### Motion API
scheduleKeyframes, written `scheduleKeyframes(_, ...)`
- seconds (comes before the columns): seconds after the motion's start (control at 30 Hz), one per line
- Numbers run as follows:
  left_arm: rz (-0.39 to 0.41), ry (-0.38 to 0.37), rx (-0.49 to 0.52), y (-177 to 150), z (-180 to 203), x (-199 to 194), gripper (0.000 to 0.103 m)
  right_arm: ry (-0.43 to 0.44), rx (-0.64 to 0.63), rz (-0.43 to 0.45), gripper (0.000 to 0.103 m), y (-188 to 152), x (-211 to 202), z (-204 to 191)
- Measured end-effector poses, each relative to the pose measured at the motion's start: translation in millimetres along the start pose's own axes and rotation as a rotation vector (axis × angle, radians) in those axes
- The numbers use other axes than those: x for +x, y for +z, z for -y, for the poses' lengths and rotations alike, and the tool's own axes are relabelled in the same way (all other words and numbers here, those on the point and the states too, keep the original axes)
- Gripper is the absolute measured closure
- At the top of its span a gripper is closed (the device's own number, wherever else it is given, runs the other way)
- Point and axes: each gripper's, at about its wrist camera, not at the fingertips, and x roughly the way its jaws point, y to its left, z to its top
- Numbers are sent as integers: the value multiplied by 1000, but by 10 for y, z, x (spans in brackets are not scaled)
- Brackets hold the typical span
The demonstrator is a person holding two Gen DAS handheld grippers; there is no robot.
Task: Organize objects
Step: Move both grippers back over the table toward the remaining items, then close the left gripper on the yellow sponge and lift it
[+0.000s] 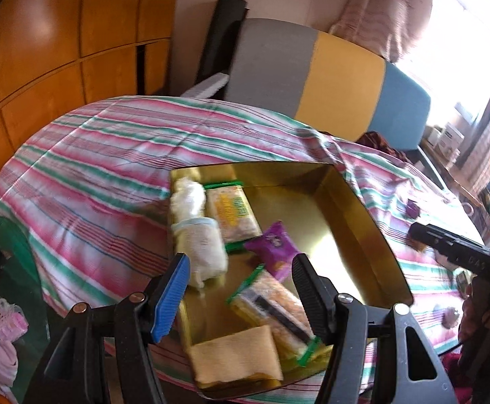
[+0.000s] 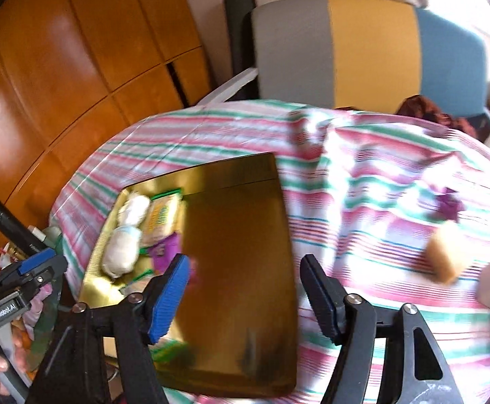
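Both the left gripper (image 1: 241, 277) and right gripper (image 2: 245, 277) gape empty above the gold tray (image 1: 362, 208). Snack packets (image 1: 233, 212) lie inside it.

One gold tray (image 1: 356, 208), two green-edged packets (image 1: 233, 213), two white rolls (image 1: 201, 249)

- A gold tray (image 1: 362, 208) lies flat on the striped cloth.
- Inside at its left: two white rolled bundles (image 1: 196, 225), end to end.
- Beside them, a green-edged snack pack (image 1: 233, 213); a purple packet (image 1: 273, 247) touches it.
- Nearer, another green-edged pack (image 1: 275, 309) and a folded yellow cloth (image 1: 236, 353).
- Out on the cloth: a tan block (image 2: 445, 252), possibly a sponge.
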Motion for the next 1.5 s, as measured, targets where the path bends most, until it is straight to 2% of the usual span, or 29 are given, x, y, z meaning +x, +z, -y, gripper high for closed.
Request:
scheduleKeyframes(0.27, -37, -95, 53, -12, 348, 67, 39, -160, 133, 22, 23, -151, -425, 988)
scheduleKeyframes(0.33, -44, -150, 70, -9, 450, 63, 39, -214, 170, 29, 23, -194, -555, 1261)
scheduleKeyframes(0.47, -55, -174, 127, 13, 682, 82, 40, -324, 272, 80, 16, -317, -914, 1878)
scheduleKeyframes(0.6, -66, -211, 191, 58, 1033, 131, 40, -452, 443, 182, 13, -546, -1317, 2521)
scheduleKeyframes(0.7, -78, -236, 230, 101, 1293, 186, 40, -502, 651, 269, 11, -863, -1593, 2953)
scheduleKeyframes(0.8, -94, -262, 266, 142, 1594, 258, 40, -420, 914, 403, 10, -1160, -1864, 3299)
scheduleKeyframes(0.87, -113, -286, 286, 161, 1786, 325, 39, -413, 996, 469, 9, -1291, -1988, 3399)
scheduleKeyframes(0.93, -142, -302, 309, 176, 2021, 423, 39, -366, 1043, 494, 6, -1352, -2004, 3454)
scheduleKeyframes(1.07, -206, -332, 337, 157, 2416, 637, 38, -333, 1034, 460, 5, -1276, -1914, 3476)
scheduleKeyframes(1.23, -299, -355, 348, 77, 2815, 952, 32, -293, 1048, 455, 2, -1297, -1871, 3489)
scheduleKeyframes(1.5, -392, -351, 279, 91, 3122, 1443, 31, -241, 1055, 442, 1, -1348, -1814, 3466)
